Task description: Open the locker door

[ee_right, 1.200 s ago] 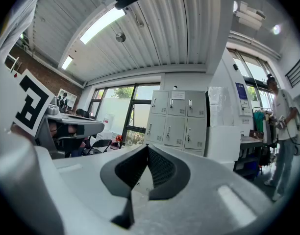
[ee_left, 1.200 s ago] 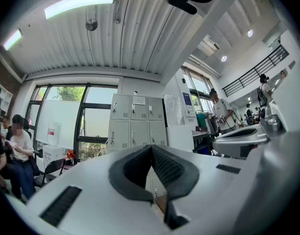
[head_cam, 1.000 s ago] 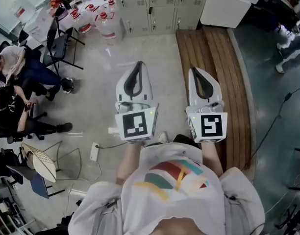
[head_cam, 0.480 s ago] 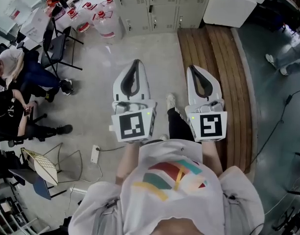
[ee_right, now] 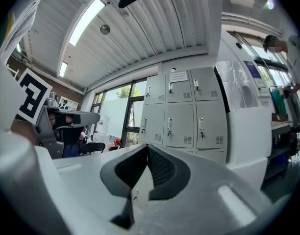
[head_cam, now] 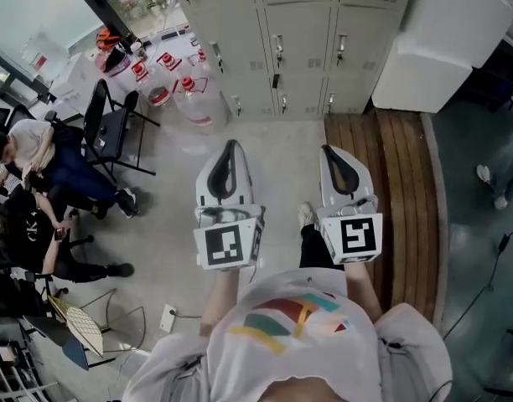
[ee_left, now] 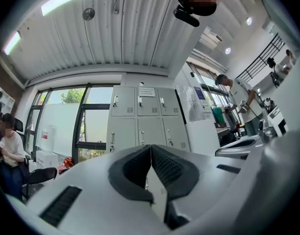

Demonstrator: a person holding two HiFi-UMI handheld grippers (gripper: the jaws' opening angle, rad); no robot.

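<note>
In the head view the left gripper (head_cam: 230, 146) and right gripper (head_cam: 331, 150) are held side by side in front of the body, both aimed at the lockers (head_cam: 307, 48). The lockers stand against the far wall, well apart from the tips, and every door looks shut. Which door is meant I cannot tell. Both pairs of jaws are pressed together and hold nothing, which suits an approach with nothing yet to grasp. Bare floor (head_cam: 269, 153) gives a straight lane ahead. A bench (head_cam: 399, 191) borders the lane on the right, with a white box (head_cam: 445, 40) beyond it beside the lockers. Jugs (head_cam: 185, 90) and a chair (head_cam: 110, 128) crowd the left.

In the left gripper view the pads meet at the tip with nothing between them. The lockers sit centred behind them, with handles on each door's left edge, so the doors likely swing rightward. A window (ee_left: 66, 126) lies to the left.

In the right gripper view the pads are likewise closed and empty. The lockers stand ahead, and a white unit (ee_right: 248, 126) stands just beside their right side, so a door swinging that way may have little room.
</note>
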